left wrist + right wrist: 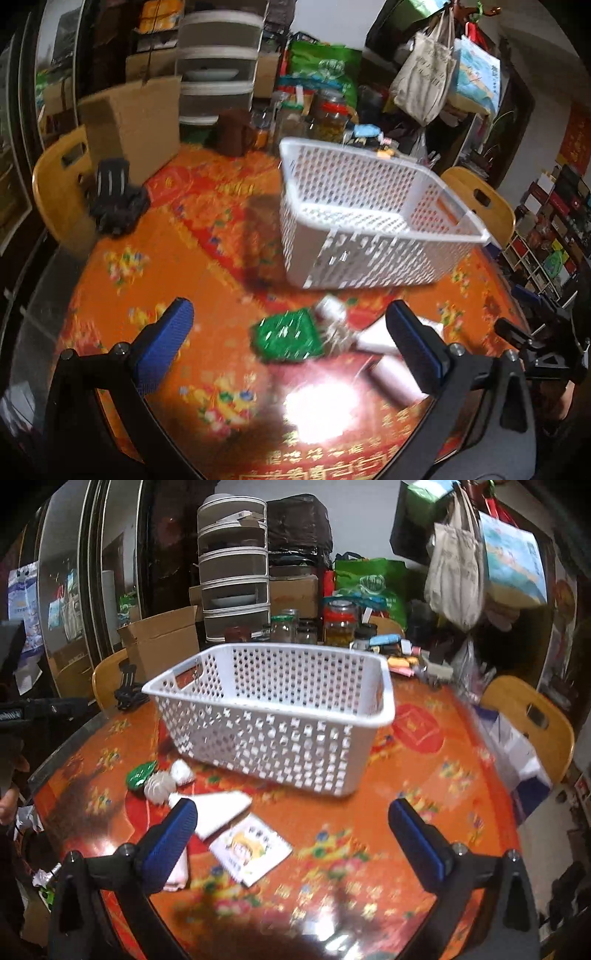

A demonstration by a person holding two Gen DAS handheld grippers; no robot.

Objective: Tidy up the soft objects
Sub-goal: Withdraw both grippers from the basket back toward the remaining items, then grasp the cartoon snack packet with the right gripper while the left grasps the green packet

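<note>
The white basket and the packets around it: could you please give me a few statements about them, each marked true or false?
1. The white perforated basket is empty. True.
2. The green packet lies inside the basket. False: it lies on the orange tablecloth outside it.
3. The left gripper is shut on a packet. False: its jaws are open and hold nothing.
4. The right gripper is open. True.
5. A packet with a cartoon print lies on the tablecloth in front of the basket. True.
</note>
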